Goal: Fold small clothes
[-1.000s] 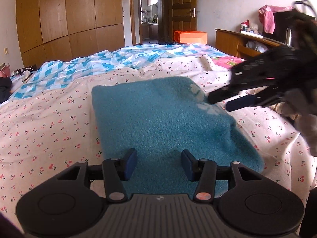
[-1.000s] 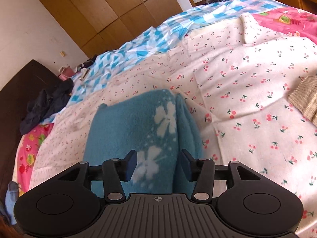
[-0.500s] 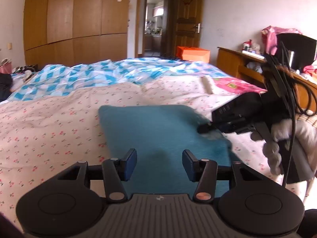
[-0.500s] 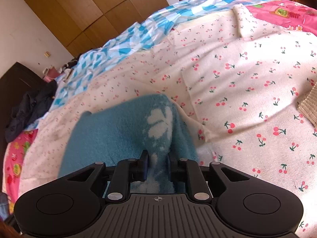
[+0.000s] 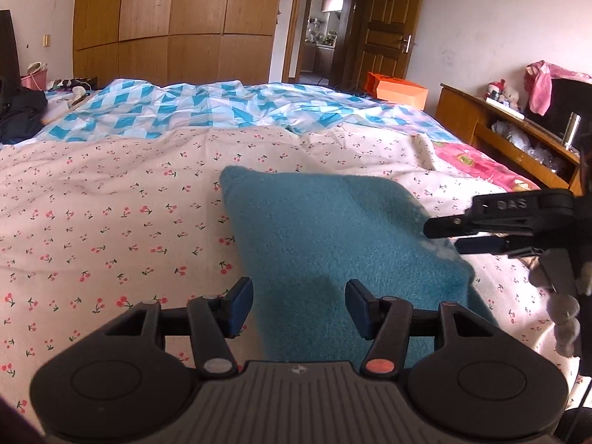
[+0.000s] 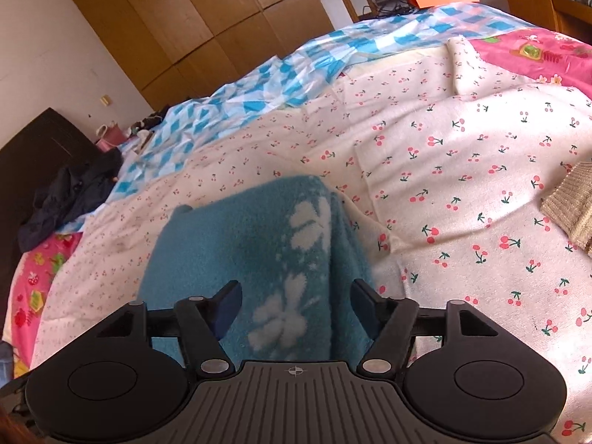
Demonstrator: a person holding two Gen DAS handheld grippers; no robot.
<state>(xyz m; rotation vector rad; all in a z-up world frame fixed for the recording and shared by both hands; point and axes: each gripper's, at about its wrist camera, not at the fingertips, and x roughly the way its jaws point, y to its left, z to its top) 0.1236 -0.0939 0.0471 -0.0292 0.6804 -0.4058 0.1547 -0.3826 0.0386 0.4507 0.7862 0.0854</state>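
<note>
A folded teal fleece garment (image 5: 333, 244) with pale flower prints lies on the cherry-print bed sheet (image 5: 111, 222); it also shows in the right wrist view (image 6: 259, 244). My left gripper (image 5: 299, 305) is open and empty, just above the garment's near edge. My right gripper (image 6: 296, 305) is open and empty over the garment's flower-printed right side. In the left wrist view the right gripper (image 5: 449, 238) reaches in from the right, its fingertips at the garment's right edge.
A blue checked quilt (image 5: 207, 111) lies at the far side of the bed. A pink printed cloth (image 5: 477, 164) and a beige knitted item (image 6: 569, 203) lie to the right. A wooden desk (image 5: 510, 137), wardrobes and an orange box (image 5: 399, 90) stand beyond.
My right gripper was shut on the garment's edge half a second ago and has opened, letting go. The garment now lies flat and my left gripper has drawn back a little.
</note>
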